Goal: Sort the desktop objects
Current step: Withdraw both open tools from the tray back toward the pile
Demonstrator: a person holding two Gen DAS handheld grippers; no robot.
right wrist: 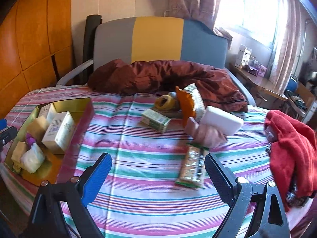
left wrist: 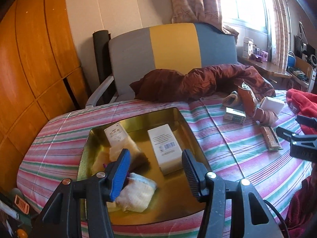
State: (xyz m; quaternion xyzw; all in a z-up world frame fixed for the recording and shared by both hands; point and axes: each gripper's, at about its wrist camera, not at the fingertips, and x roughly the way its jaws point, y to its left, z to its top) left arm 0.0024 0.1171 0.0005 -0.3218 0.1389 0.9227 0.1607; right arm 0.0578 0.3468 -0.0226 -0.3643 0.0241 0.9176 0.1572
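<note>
Both grippers hang spread over a bed with a striped sheet point(right wrist: 150, 180). Left gripper point(left wrist: 155, 168) hovers with its jaws apart and nothing between them, above a gold tin point(left wrist: 138, 117) at the left of the bed. Inside the tin lie a white box point(left wrist: 165, 147), a second white box point(left wrist: 116, 133) to its left, and a pale cloth bundle point(left wrist: 136, 194) at the near side. Right gripper point(right wrist: 158, 175) is likewise open and empty; a snack bar point(right wrist: 193, 163) lies on the sheet just inside its right finger. Farther off sit a green box point(right wrist: 155, 120), a white block point(right wrist: 221, 122), a pink cloth point(right wrist: 206, 133) and a tape roll point(right wrist: 165, 102). A red garment point(right wrist: 291, 144) lies at the right edge.
</note>
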